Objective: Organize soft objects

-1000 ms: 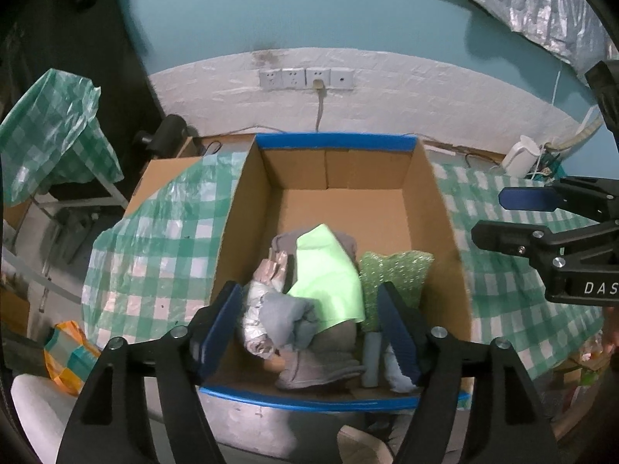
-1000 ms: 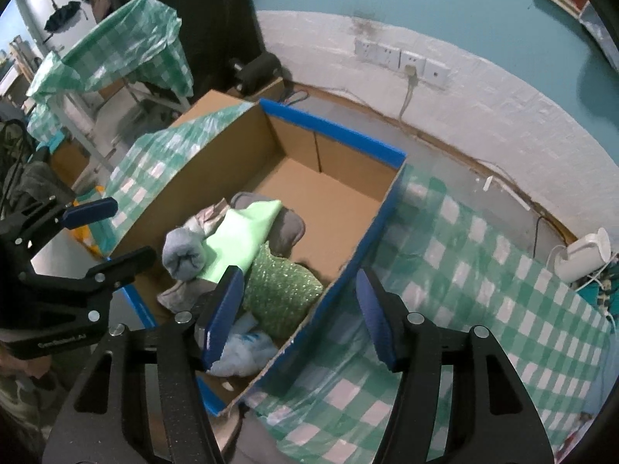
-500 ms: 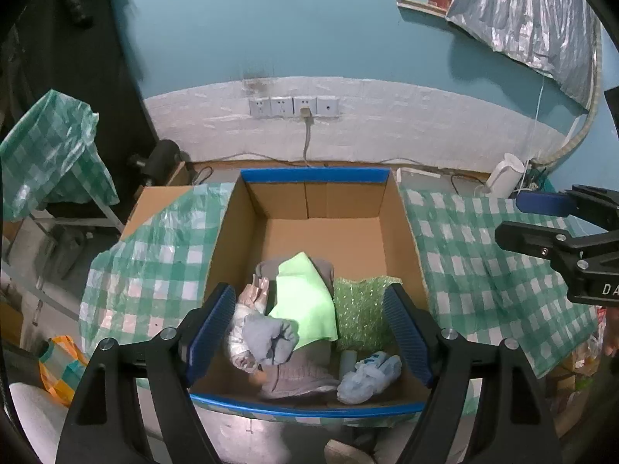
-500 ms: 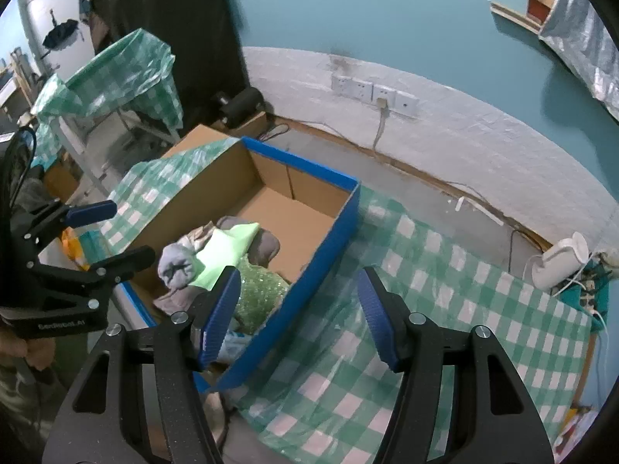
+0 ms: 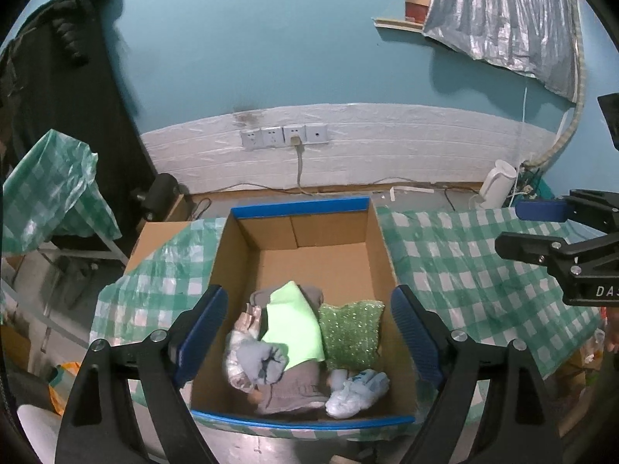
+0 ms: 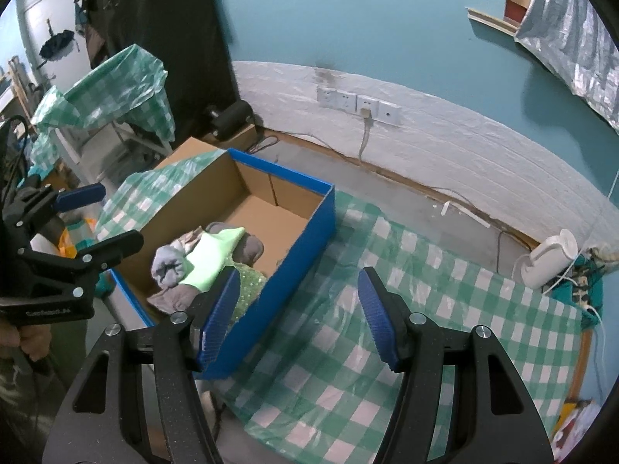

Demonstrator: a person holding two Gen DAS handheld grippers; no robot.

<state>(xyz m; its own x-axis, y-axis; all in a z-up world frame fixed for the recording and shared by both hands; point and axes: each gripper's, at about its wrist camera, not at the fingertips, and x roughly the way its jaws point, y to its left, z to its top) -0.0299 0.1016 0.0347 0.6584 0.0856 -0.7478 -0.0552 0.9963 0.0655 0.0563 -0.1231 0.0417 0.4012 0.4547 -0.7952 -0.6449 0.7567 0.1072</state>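
- Over the open cardboard box with blue-taped rim (image 5: 300, 205), left wrist view: left tool (image 5: 307, 334) jaws opening, nothing between the pads, hanging above the pile.
- Soft items bunched at the box's near end: lime-green folded cloth (image 5: 296, 328) on a grey garment (image 5: 292, 384), balled pale-blue sock (image 5: 263, 359), sparkly green pouch (image 5: 350, 330), crumpled light-blue glove (image 5: 358, 386). Far half of the box is bare.
- Handling guess: all light, limp, non-fragile; pinch a bunched fold, not a flat edge.
- Right wrist view: right tool (image 6: 298, 315) parted, gripping nothing, over the green-checked plastic cover (image 6: 425, 309) on the worktop just beside the box's blue side wall.
- Same pile visible in the box; left tool at the frame's left edge.
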